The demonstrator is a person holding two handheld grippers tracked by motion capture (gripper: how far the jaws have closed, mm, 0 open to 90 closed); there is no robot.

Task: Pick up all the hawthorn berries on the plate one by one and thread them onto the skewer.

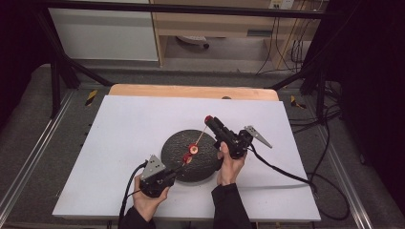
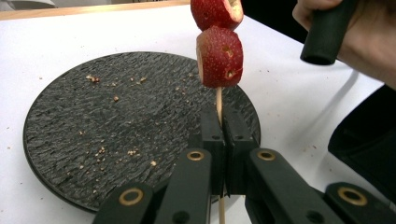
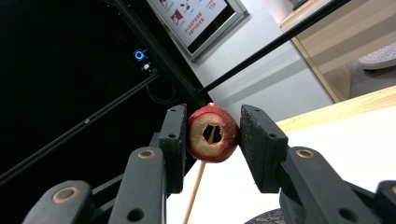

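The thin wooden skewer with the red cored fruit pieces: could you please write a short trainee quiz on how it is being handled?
1. True or false: the left gripper is shut on the thin wooden skewer.
2. What does the right gripper hold? A) a red cored fruit piece B) a spoon C) a cup
3. Fill in: crumbs lie on the round black textured ____.

Key
1. True; its jaws pinch the stick below two fruit pieces.
2. A; the red cored fruit piece sits between its jaws, the skewer tip in its hole.
3. plate.
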